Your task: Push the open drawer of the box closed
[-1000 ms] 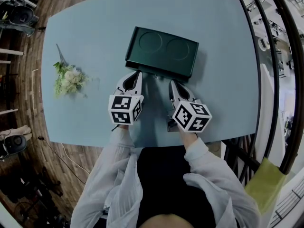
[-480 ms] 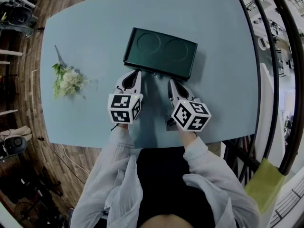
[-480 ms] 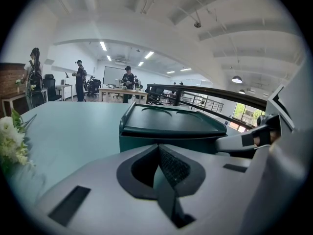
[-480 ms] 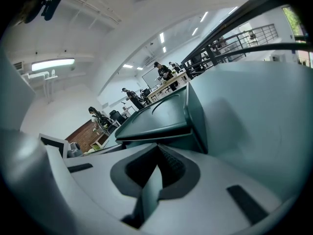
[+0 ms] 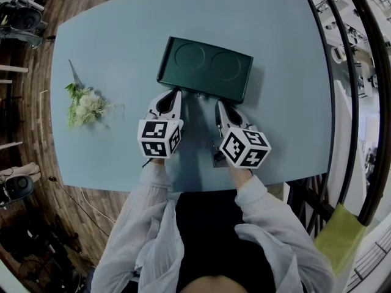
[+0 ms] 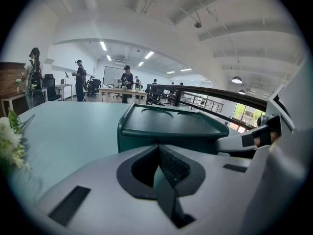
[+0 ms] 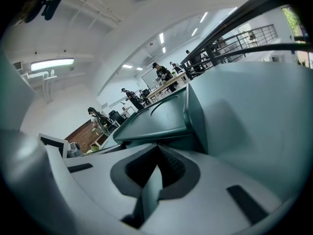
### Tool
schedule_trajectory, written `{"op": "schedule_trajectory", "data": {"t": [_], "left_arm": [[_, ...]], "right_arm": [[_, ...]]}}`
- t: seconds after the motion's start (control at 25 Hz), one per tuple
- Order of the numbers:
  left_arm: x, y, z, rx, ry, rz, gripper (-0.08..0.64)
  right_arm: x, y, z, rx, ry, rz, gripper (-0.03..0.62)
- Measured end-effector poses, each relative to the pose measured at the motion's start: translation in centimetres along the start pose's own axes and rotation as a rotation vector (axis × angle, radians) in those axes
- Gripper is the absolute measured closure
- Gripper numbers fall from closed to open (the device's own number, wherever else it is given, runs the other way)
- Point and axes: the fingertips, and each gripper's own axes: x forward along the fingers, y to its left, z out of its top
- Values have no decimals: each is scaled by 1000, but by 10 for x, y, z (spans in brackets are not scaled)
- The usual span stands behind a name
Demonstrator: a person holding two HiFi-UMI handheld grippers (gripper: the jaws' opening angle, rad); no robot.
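One table [image 5: 287, 54] fills the head view: pale blue-grey, matte and smooth, with rounded corners. On it, a little past the middle, sits a single box [image 5: 204, 66] of dark green hard plastic, a low rectangle whose top has a raised rim and two shallow round recesses side by side. Its near long face is turned toward the person; the drawer front cannot be told apart from that face.

Two grippers of smooth pale grey plastic reach to that near face. The left gripper [image 5: 173, 94] is at its left part and the right gripper [image 5: 219, 105] nearer its middle. Each has its jaws clenched tip to tip on nothing, with dark ribbed lining around a teardrop gap behind the tips. Each carries one cube with black-and-white square markers — two cubes in all.

One small bunch of flowers [image 5: 85, 105] — white blooms, green leaves — lies well apart near the table's left edge.
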Motion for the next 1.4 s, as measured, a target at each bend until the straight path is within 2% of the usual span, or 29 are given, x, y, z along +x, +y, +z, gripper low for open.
{"op": "schedule_trajectory", "data": {"t": [0.32, 0.64, 0.8, 1.16, 1.4], "left_arm": [[2, 0, 1, -11, -6, -3, 543], [-16, -5, -3, -13, 3, 46, 543], [-34, -13, -9, -14, 5, 58, 543], [-83, -38, -15, -72, -41, 82, 543], [-111, -59, -12, -59, -88, 71, 543]], "right_arm": [[2, -2, 3, 3, 1, -10, 585], [-12, -9, 3, -24, 23, -23, 584], [-27, -7, -3, -75, 37, -15, 584], [-67, 11, -5, -214, 18, 44, 585], [-95, 16, -3, -322, -21, 70, 585]]}}
